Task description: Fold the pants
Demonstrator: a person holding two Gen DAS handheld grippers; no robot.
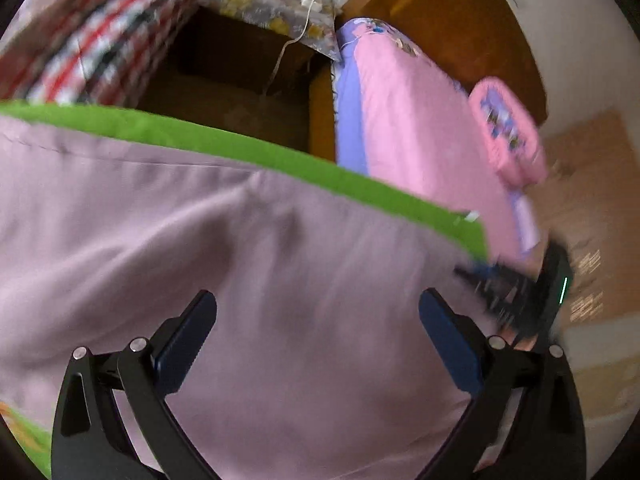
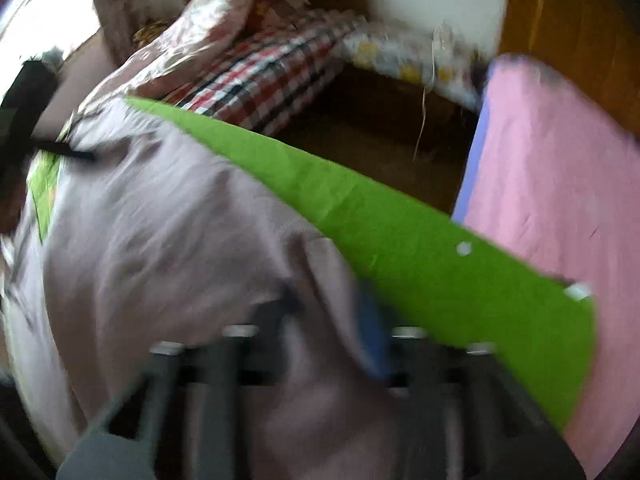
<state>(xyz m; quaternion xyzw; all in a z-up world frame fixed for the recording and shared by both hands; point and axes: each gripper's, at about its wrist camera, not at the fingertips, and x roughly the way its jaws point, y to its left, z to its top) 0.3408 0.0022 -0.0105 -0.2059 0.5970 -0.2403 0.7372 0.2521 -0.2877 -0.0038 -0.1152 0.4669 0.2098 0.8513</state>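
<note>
Pants (image 1: 240, 240) on green sheet (image 1: 280, 156)

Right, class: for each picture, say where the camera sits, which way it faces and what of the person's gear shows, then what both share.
Left wrist: on the left gripper, facing down at the mauve pants; spread fingers show.
Right wrist: on the right gripper, facing down; blurred fingers pinch a fold.
Shared: pants, green cloth, pink bedding.

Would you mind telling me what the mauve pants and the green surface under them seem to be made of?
Pants: probably a thin, matte woven fabric; it drapes in soft folds and shows a stitched seam. Green surface: likely smooth matte cloth or a mat, flat with faint creases; blur leaves it open.
</note>
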